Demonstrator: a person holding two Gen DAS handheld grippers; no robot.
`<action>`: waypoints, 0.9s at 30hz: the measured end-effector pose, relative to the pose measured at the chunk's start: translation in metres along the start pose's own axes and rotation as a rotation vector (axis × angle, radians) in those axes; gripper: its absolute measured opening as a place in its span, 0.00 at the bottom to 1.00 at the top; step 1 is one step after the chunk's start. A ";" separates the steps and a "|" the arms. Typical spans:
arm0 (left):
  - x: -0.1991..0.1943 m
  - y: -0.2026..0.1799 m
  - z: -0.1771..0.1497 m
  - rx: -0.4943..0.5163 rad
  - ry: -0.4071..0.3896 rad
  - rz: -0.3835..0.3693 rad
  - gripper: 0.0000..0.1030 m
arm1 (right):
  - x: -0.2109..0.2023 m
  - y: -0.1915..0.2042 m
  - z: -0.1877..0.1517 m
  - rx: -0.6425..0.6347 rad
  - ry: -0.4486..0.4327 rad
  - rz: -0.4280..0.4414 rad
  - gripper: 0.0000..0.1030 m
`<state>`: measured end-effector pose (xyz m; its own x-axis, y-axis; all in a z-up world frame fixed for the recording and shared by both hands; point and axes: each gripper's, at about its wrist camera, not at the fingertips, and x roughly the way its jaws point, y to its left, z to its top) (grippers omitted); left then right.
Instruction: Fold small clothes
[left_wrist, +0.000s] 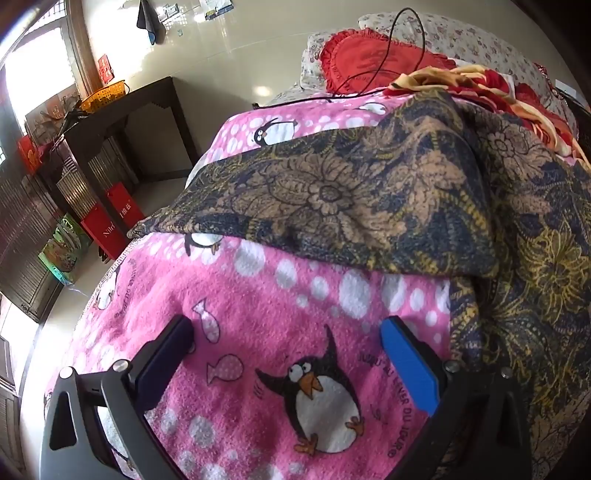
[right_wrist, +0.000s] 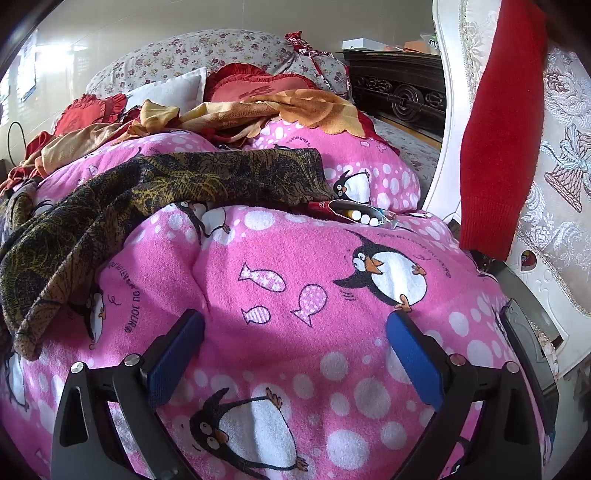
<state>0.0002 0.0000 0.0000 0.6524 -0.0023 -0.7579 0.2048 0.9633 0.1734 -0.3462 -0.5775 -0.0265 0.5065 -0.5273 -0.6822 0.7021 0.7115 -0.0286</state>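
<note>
Pink penguin blanket (left_wrist: 258, 302) under both grippers, left gripper (left_wrist: 286, 334) and right gripper (right_wrist: 295, 328) wide open, empty; patterned brown garment (left_wrist: 332, 199) lies beyond.

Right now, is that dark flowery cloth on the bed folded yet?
Not neatly: the dark floral cloth lies loosely rumpled across the pink penguin blanket, edges uneven.

1 dark floral garment (left_wrist: 332, 192), 2 grippers (left_wrist: 288, 350), 1 blanket (left_wrist: 258, 295).
</note>
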 end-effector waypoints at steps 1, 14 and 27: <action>0.000 0.000 0.000 -0.005 -0.013 -0.003 1.00 | 0.000 0.000 0.000 0.000 0.000 0.000 0.94; -0.027 -0.003 0.003 0.048 0.068 -0.054 1.00 | 0.000 0.000 0.000 0.000 0.000 0.000 0.94; -0.105 -0.022 -0.012 0.053 0.013 -0.167 1.00 | -0.011 -0.005 0.008 0.046 0.062 0.012 0.91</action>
<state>-0.0813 -0.0183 0.0680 0.5965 -0.1574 -0.7871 0.3479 0.9344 0.0768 -0.3517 -0.5786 -0.0130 0.4839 -0.4884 -0.7262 0.7196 0.6943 0.0125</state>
